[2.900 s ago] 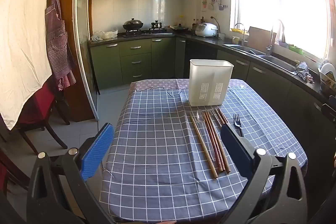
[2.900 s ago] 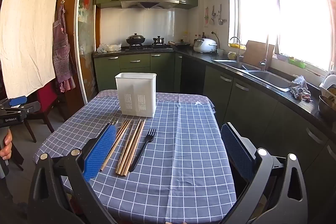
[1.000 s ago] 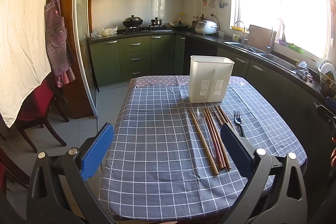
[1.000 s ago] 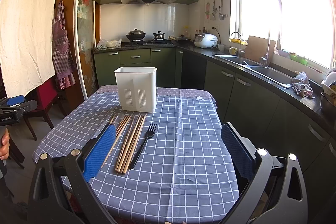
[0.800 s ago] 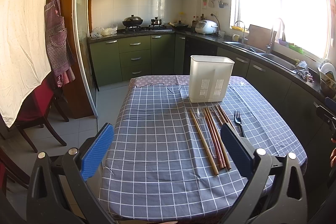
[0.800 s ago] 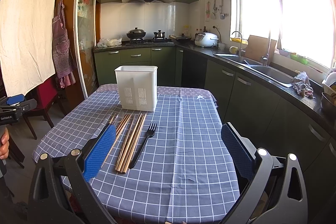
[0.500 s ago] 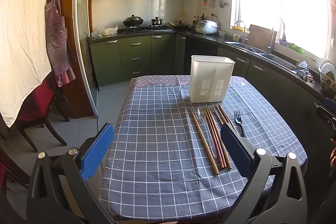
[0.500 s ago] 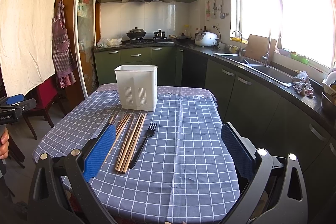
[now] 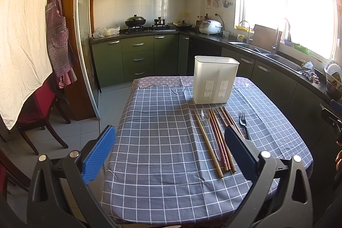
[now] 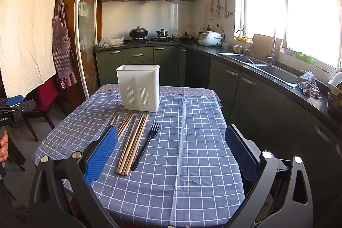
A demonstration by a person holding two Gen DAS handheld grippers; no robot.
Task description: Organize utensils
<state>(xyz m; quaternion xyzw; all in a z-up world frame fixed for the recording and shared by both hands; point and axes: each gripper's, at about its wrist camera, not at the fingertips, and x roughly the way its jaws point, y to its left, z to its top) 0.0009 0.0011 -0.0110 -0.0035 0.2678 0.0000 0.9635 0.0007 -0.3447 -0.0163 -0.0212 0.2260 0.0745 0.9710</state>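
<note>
Both grippers hang above the near edge of the tabletop [image 10: 192,164], nothing taken up yet; my left gripper [image 9: 170,151] is spread wide with nothing between its pads, and my right gripper [image 10: 171,153] is likewise wide and empty. The white holder [image 10: 139,88] stands upright toward the far edge, slotted vents low on its front wall, its inside not visible from either camera, so I cannot tell whether it is divided or already holds anything. Just in front of it, running lengthwise toward me, lie the chopsticks [image 10: 133,142], a loose bundle of pale and reddish sticks, and beside them on the sink side the black fork [image 10: 146,144], tines pointing at the holder. I judge all of these light and stiff; the sticks are thin, round and low on the cloth, likely to roll or slip out of a pinch, so I would take them at mid-length, several together, pads square across. The fork looks like plastic and should be gripped on the handle. A clear spoon [image 9: 210,136] seems to lie among the sticks, nearly invisible against the check pattern in the left wrist view. The near ends of some sticks are cut off behind my finger pads in both views; exact stick count unclear
</note>
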